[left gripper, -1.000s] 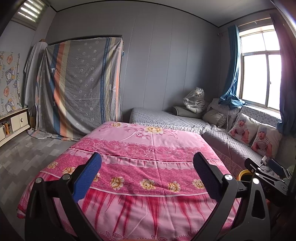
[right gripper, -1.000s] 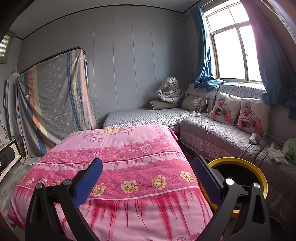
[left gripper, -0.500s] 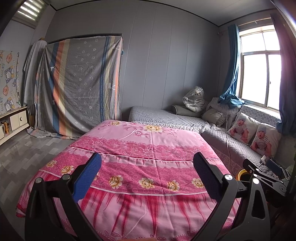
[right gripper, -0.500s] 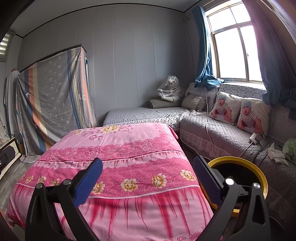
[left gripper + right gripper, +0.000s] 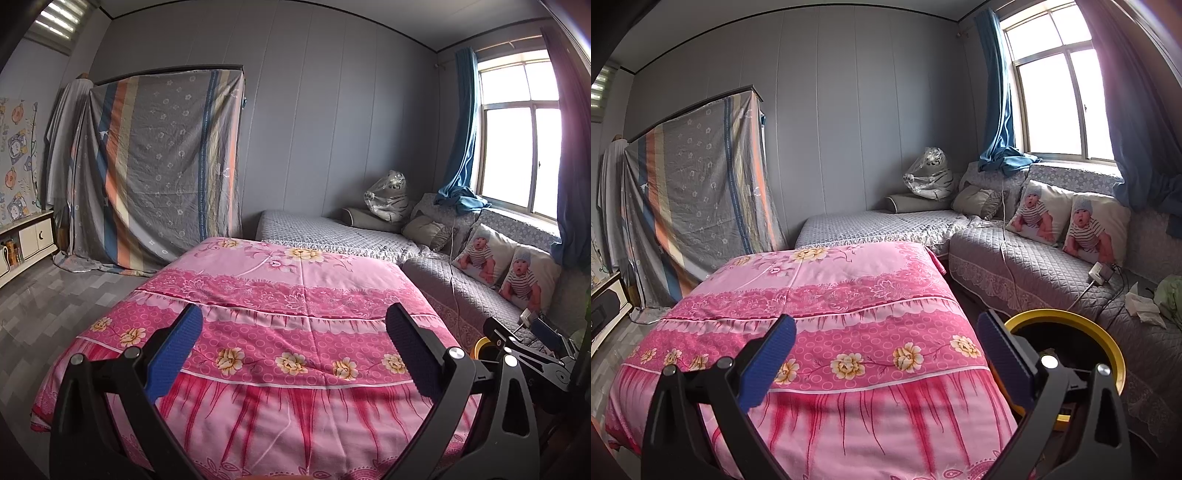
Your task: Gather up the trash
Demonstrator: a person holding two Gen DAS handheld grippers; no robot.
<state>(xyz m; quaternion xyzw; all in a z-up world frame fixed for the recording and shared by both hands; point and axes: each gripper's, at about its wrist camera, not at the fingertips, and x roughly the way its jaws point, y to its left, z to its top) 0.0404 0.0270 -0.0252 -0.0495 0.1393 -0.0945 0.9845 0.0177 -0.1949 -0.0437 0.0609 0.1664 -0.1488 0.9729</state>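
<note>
At the right edge of the right view, crumpled tissue (image 5: pixel 1144 307) is lying on the sofa (image 5: pixel 1034 269), beyond the yellow-rimmed bin (image 5: pixel 1108 345). The right tool (image 5: pixel 886 363) is sitting nearer it; both it and the left tool (image 5: pixel 293 354) are gaping, gripping nothing.

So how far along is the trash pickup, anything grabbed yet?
Nothing looks done yet. The left gripper and the right gripper are both open and empty above the pink bedspread. The yellow-rimmed bin sits by the right gripper. Still left: the crumpled white tissue on the grey sofa, apparently the first target.
</note>
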